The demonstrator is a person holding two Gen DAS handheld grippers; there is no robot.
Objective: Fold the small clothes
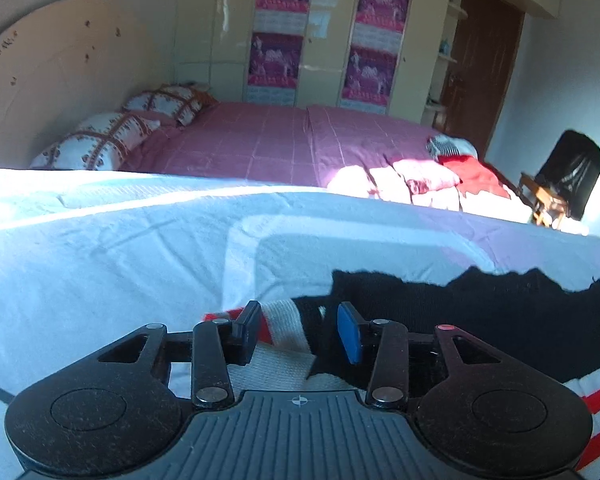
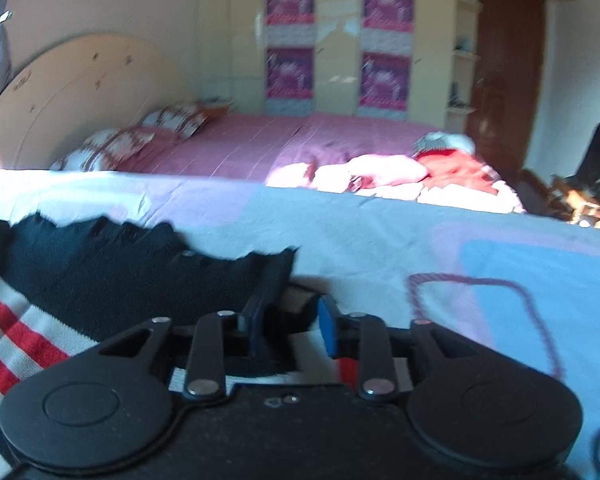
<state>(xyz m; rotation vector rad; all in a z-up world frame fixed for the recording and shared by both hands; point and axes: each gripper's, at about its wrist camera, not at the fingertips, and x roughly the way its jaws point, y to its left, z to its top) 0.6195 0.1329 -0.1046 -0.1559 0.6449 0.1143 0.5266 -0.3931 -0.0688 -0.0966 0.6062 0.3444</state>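
Note:
A small black knit garment with red and white stripes lies on a white and pastel sheet. My left gripper is open, its fingers straddling the garment's striped left end. In the right wrist view the same garment spreads to the left, with a jagged far edge. My right gripper is open, its fingers set around the garment's right corner. Whether the pads touch the cloth I cannot tell.
A bed with a pink cover and patterned pillows stands behind the sheet. Pink and red clothes are piled on its near right. A black chair stands at the far right. A purple cord outline marks the sheet.

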